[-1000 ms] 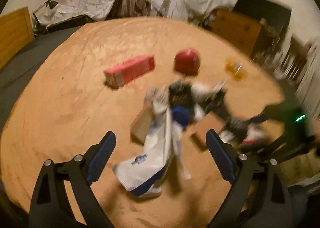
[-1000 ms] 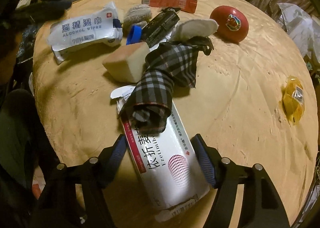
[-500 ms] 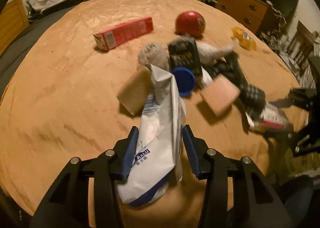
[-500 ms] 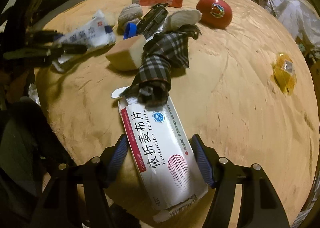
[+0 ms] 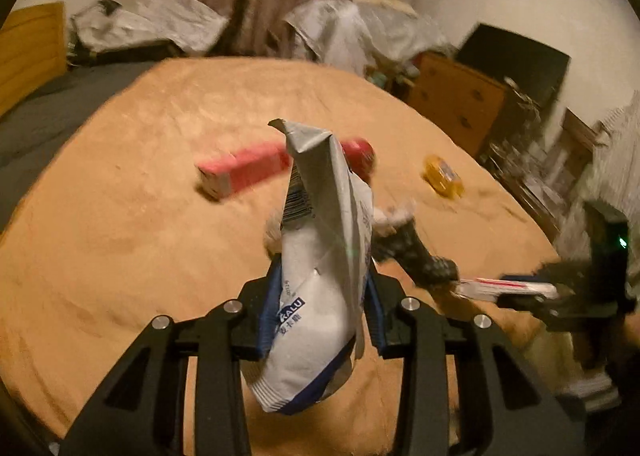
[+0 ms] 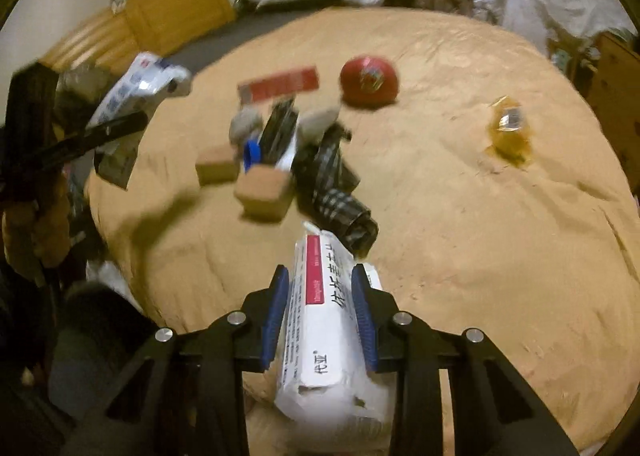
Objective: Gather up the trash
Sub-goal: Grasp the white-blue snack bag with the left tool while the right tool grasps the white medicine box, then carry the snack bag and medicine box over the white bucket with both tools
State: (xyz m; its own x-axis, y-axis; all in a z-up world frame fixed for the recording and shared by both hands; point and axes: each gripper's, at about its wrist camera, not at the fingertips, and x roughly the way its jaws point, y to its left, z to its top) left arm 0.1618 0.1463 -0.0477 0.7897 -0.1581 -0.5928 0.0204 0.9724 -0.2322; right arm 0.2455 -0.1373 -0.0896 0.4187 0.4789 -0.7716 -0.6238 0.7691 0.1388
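both your grippers are loaded — most of the litter is not yet collected

nearest you, the left gripper [image 5: 320,308] is clamped on the crumpled white wipes pouch [image 5: 320,268], held clear of the tan blanket [image 5: 120,248], and the right gripper [image 6: 320,312] pinches the white tablet box [image 6: 328,320]. past them on the blanket wait two tan blocks [image 6: 262,194], a checked cloth [image 6: 332,184], a blue cap [image 6: 251,154] and a dark packet [image 6: 280,132]; farther off, the red carton [image 6: 280,87], red ball [image 6: 369,82] and yellow wrapper [image 6: 508,132] — i'd judge the job barely begun, with no bin in view.
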